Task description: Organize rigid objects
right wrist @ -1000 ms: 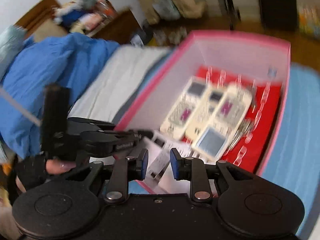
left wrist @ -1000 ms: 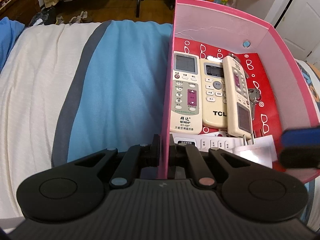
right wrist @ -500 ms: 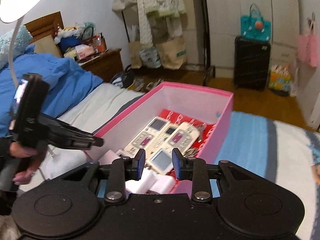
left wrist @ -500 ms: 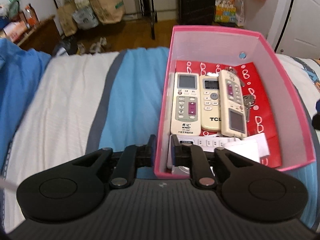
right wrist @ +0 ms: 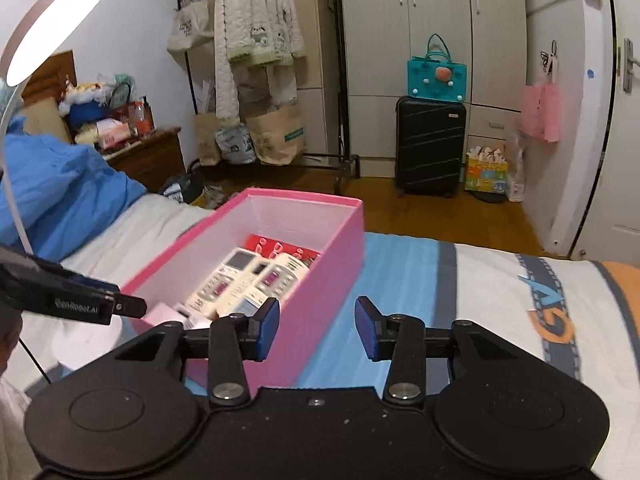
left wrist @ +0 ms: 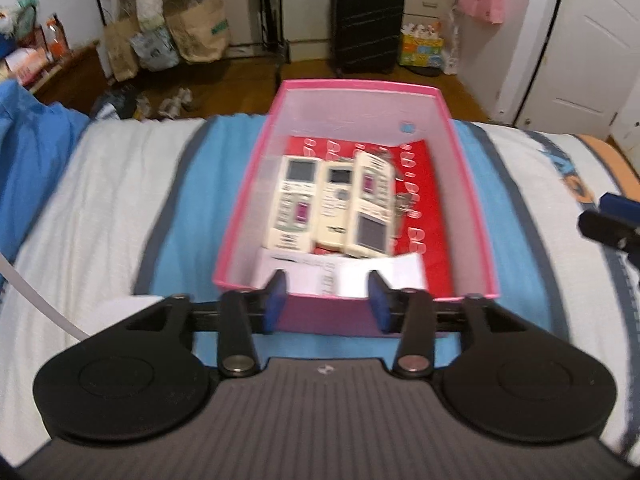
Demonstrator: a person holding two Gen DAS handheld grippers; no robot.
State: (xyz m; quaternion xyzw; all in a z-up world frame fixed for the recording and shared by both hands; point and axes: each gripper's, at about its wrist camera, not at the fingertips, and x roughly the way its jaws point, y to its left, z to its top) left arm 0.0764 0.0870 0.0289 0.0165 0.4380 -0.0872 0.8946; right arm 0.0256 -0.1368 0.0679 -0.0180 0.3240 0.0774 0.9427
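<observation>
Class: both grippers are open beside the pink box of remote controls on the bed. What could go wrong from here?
1. The pink box stands on soft bedding and could tip if nudged.
2. The right remote lies tilted across its neighbour and may slide.
3. The loose white paper could catch on the left gripper.

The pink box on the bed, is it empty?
No, the pink box holds three remote controls side by side on red paper.
</observation>
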